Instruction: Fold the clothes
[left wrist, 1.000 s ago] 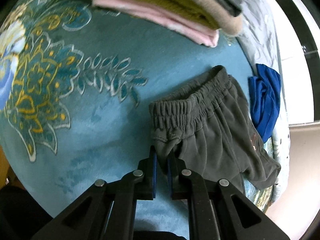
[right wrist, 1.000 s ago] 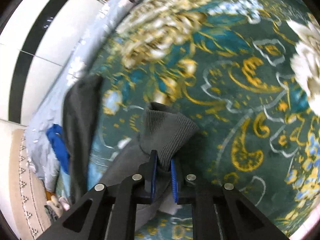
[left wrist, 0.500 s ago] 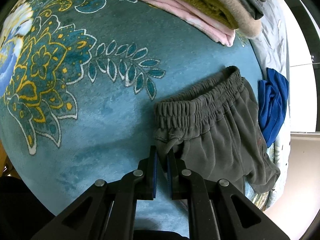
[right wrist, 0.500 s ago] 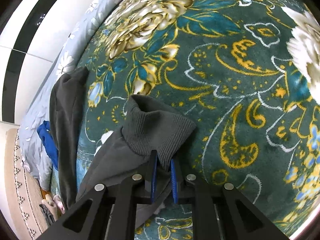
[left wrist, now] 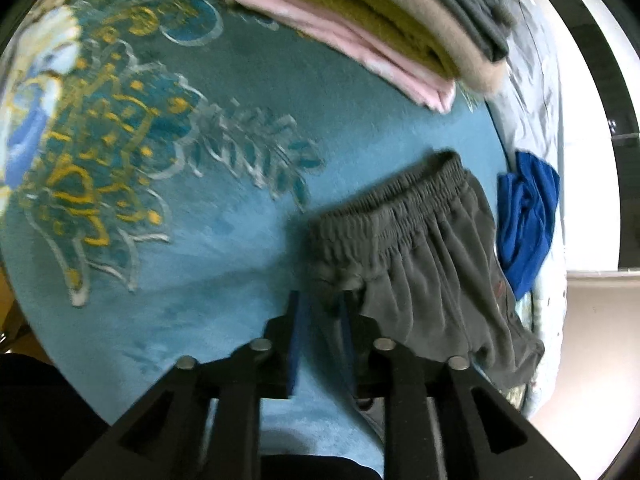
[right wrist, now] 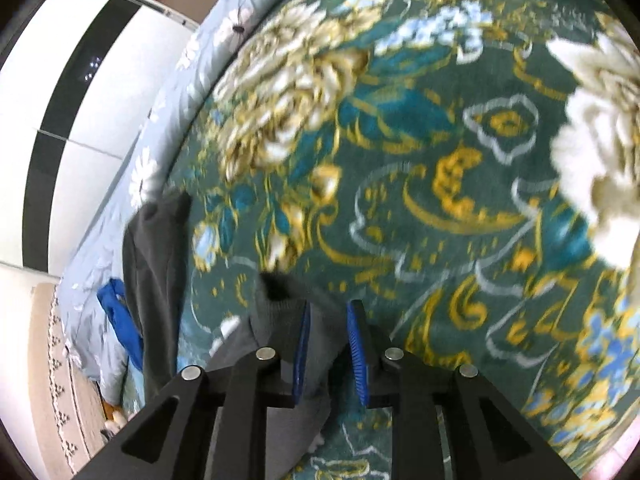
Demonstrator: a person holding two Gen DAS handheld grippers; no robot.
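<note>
Dark grey trousers [left wrist: 420,260] lie flat on the teal floral blanket [left wrist: 200,240], elastic waistband toward the upper left. My left gripper [left wrist: 322,300] hovers at the waistband's near corner. Its jaws are opening, with the fabric's edge loose in the gap and the pads off it. In the right wrist view the ribbed leg cuff [right wrist: 280,304] rests on the blanket [right wrist: 440,160]. My right gripper [right wrist: 330,308] stands over the cuff with its jaws opening, cloth under and between them, unpressed. The rest of the trousers [right wrist: 152,260] runs off to the left.
A stack of folded clothes [left wrist: 380,32], pink at the bottom, sits at the blanket's far side. A crumpled blue garment [left wrist: 528,216] [right wrist: 116,308] lies beside the trousers on the pale floral sheet [right wrist: 168,92]. A white wardrobe [right wrist: 80,80] stands beyond the bed edge.
Both grippers have spread their jaws and let go of the trousers: the left off the waistband corner, the right off the cuff. Both views have shifted and are blurred.
</note>
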